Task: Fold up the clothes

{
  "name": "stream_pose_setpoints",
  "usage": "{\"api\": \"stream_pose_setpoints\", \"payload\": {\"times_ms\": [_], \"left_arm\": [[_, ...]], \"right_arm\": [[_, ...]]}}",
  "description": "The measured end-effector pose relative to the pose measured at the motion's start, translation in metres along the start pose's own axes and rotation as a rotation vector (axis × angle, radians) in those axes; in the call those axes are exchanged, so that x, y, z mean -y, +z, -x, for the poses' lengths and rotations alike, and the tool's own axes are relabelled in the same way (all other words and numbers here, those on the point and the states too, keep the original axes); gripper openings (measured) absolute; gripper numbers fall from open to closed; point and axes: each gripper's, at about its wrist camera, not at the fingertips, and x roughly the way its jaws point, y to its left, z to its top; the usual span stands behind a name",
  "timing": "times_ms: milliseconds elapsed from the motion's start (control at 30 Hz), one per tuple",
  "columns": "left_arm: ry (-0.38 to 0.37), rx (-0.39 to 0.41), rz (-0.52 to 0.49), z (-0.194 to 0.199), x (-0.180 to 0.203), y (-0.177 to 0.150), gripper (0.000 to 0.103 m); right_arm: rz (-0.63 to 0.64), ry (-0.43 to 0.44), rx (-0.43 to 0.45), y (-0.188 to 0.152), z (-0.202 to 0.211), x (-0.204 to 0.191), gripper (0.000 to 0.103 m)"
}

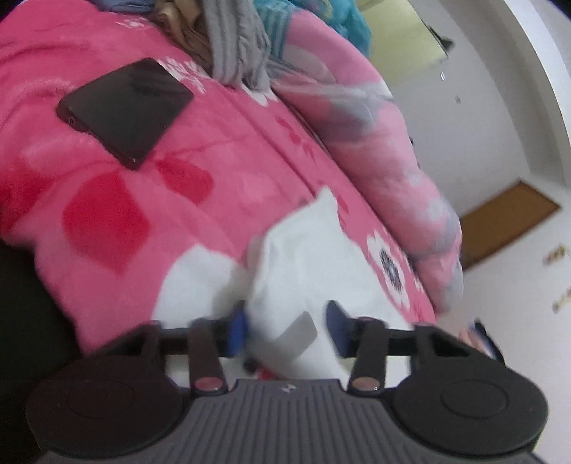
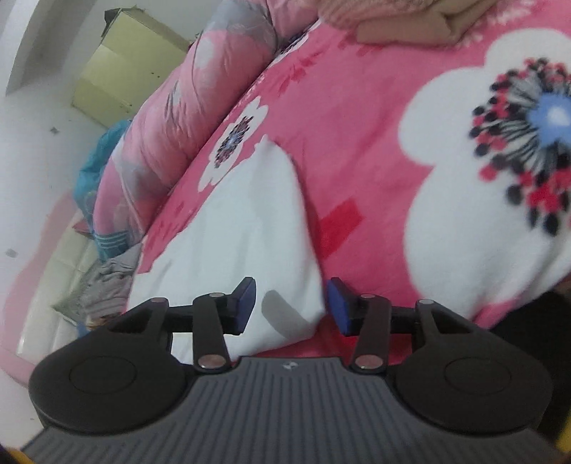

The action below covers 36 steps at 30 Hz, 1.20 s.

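A white garment [image 1: 307, 264] lies on the pink flowered blanket [image 1: 221, 167], bunched and blurred in the left wrist view. My left gripper [image 1: 287, 328] is open, and the cloth's near end with a grey patch [image 1: 299, 335] sits between the blue fingers [image 1: 237, 328]. In the right wrist view the same white garment [image 2: 242, 221] spreads flat on the blanket [image 2: 357, 125]. My right gripper [image 2: 292, 305] is open too, its blue fingers [image 2: 339, 307] straddling a near corner that bears a grey patch [image 2: 282, 314].
A black tablet [image 1: 125, 110] rests on the blanket at the far left. Behind it lie a grey knit garment [image 1: 235, 46] and a rolled pink quilt [image 1: 374, 160]. Folded tan clothes [image 2: 403, 25] lie at the far edge, with a crumpled grey garment [image 2: 107, 282] at the left.
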Motion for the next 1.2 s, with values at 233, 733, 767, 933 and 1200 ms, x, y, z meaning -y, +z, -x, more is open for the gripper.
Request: {"api": "stream_pose_setpoints", "payload": {"times_ms": [233,733,767,933,1200], "left_arm": [[-0.175,0.162,-0.370,0.037,0.057,0.023,0.007],[0.058,0.181,-0.330,0.065,-0.027,0.040,0.009],[0.043,0.172,-0.408,0.067,-0.011,0.033,0.013],[-0.052,0.016,-0.945,0.033,0.076,-0.043,0.025],[0.039,-0.119,-1.327,-0.017,0.098,-0.092,0.025]], "right_arm": [[0.150,-0.066,0.011,-0.003,-0.008,-0.021,0.012],[0.188,-0.093,0.006,0.001,-0.010,-0.018,0.013],[0.192,-0.096,0.006,0.001,-0.010,-0.018,0.013],[0.198,-0.107,0.006,0.001,-0.011,-0.020,0.015],[0.217,-0.112,0.012,0.000,-0.012,-0.021,0.016]]}}
